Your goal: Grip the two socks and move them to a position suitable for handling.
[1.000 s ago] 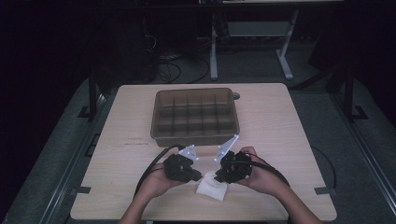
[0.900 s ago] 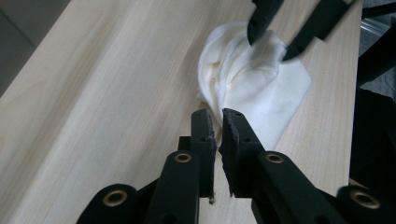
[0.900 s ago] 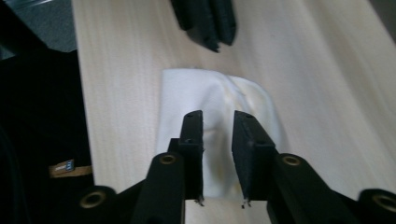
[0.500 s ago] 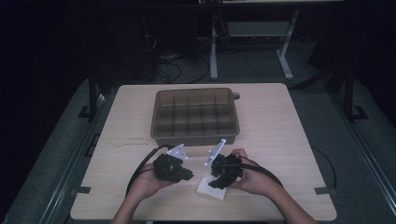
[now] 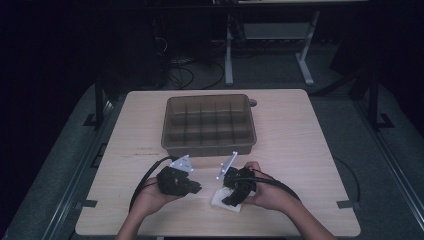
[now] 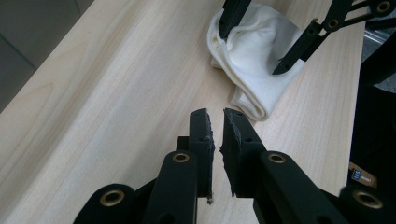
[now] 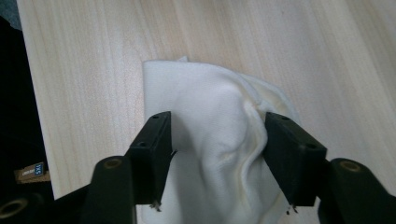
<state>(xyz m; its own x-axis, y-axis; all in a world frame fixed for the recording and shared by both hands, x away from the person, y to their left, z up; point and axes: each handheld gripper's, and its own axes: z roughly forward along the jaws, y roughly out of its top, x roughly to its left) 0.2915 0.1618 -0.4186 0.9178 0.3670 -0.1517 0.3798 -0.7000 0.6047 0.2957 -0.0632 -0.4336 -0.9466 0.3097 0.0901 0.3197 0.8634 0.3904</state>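
On the left, the left hand-held gripper (image 5: 192, 188) lies low over the pale wooden worktop (image 5: 295, 130). Its two black jaws are pressed almost together, with just a thin gap, and nothing is between them. They point toward the soft, folded white cloth (image 6: 254, 60), which is near but not touching them.

The white cloth (image 5: 224, 199) lies on the worktop near the front edge, between the two hands.

On the right, the right hand-held gripper (image 7: 217, 140) points down at the cloth (image 7: 215, 140). Its jaws have just been opening and are now spread wide. The cloth bunches up between them, and each jaw stands right at one side of it.

Farther back, a brown see-through plastic box with many small compartments (image 5: 208, 122) sits in the middle of the worktop, well apart from the cloth.
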